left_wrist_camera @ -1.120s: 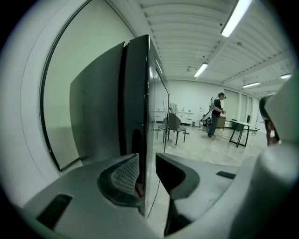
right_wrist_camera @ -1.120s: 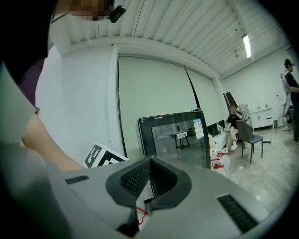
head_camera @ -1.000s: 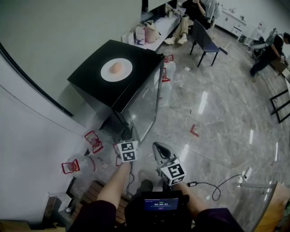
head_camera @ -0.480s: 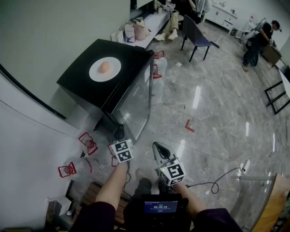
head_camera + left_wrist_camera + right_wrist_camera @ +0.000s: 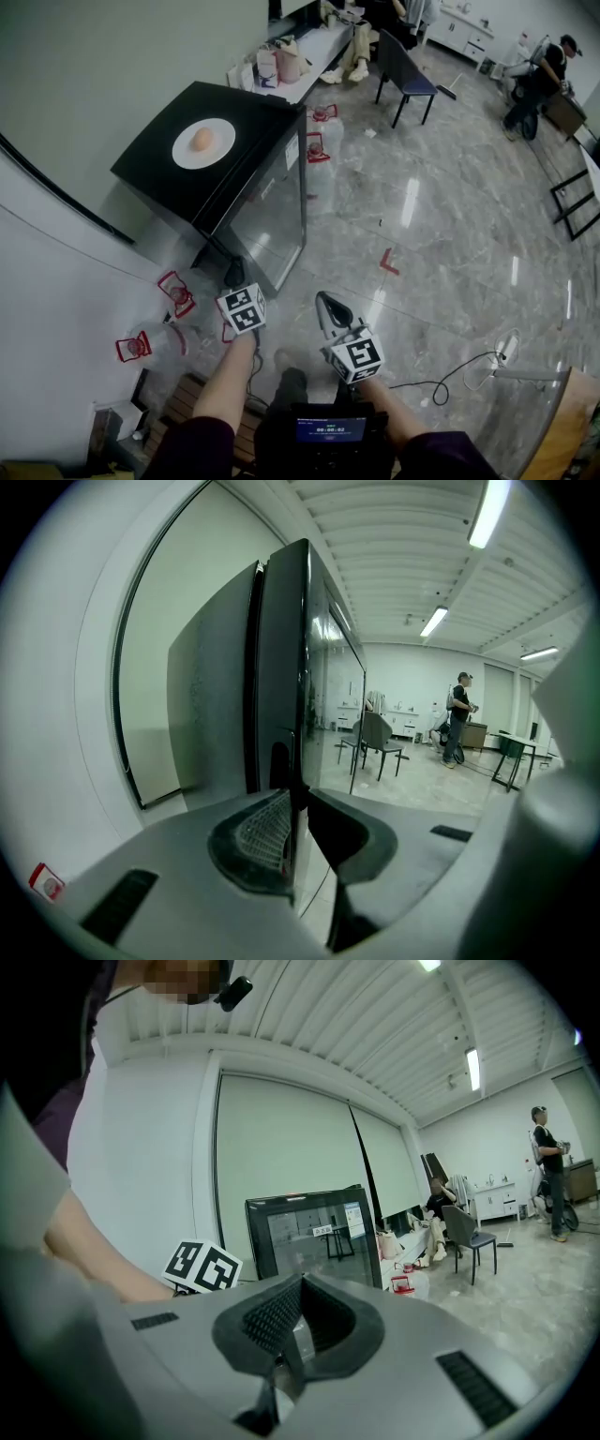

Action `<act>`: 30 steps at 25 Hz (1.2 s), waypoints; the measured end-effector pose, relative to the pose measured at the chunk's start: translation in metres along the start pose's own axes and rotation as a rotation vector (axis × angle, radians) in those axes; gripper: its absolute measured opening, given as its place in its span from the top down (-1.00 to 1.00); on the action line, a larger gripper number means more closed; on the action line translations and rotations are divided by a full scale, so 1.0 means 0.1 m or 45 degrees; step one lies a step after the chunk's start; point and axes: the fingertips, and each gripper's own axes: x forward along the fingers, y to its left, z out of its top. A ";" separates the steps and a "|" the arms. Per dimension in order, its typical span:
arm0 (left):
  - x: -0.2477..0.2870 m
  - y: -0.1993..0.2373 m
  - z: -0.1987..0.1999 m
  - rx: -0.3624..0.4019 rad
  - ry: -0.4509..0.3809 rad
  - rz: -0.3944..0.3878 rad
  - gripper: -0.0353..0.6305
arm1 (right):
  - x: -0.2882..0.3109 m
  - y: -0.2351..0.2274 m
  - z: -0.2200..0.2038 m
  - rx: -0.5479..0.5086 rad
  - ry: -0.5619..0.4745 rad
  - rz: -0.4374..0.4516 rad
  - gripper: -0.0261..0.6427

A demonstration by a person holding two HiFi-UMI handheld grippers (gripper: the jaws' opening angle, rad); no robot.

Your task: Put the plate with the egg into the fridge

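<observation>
A white plate (image 5: 203, 143) with a brown egg (image 5: 202, 139) on it rests on top of a black fridge (image 5: 234, 183). The fridge's glass door is closed. My left gripper (image 5: 234, 275) is low, by the fridge's near front corner. In the left gripper view its jaws (image 5: 295, 822) are shut on nothing, right before the door's edge (image 5: 281, 667). My right gripper (image 5: 323, 302) hangs over the floor to the right of the left one and points toward the fridge (image 5: 314, 1232). It is shut (image 5: 291, 1321) and holds nothing.
Clear water jugs with red handles (image 5: 175, 292) stand on the floor to the left of the fridge, and more (image 5: 319, 141) stand beside its far side. A chair (image 5: 405, 70) and a person (image 5: 539, 80) are farther off. A cable (image 5: 450, 375) lies on the floor at right.
My left gripper has moved left and a little forward, toward the fridge's near corner. The fridge sits further left in the head view. The right gripper has stayed where it was.
</observation>
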 end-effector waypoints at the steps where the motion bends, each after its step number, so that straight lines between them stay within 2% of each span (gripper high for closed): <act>1: -0.01 0.00 0.00 -0.006 -0.001 0.018 0.71 | -0.02 -0.05 0.02 0.002 -0.002 0.015 0.90; 7: -0.02 -0.07 0.02 -0.034 -0.010 0.128 0.71 | -0.06 -0.49 0.02 -0.016 0.023 0.177 0.90; 10: -0.15 -0.39 -0.08 0.003 -0.034 0.158 0.71 | -0.12 -0.75 0.05 -0.017 0.038 0.298 0.90; 13: -0.28 -0.72 -0.13 -0.023 -0.044 0.239 0.71 | -0.18 -0.96 0.18 -0.034 0.032 0.394 0.89; 20: -0.45 -1.57 -0.24 -0.046 0.001 0.337 0.73 | -0.32 -1.27 0.35 -0.050 0.077 0.485 0.90; 26: -0.44 -2.36 -0.28 -0.027 0.039 0.331 0.76 | -0.42 -1.42 0.44 -0.041 0.047 0.429 0.90; 28: -0.45 -2.62 -0.25 -0.010 0.034 0.271 0.76 | -0.47 -1.48 0.46 -0.034 0.040 0.401 0.89; 30: -0.50 -2.91 -0.21 0.016 0.001 0.160 0.76 | -0.55 -1.57 0.47 -0.041 0.018 0.379 0.89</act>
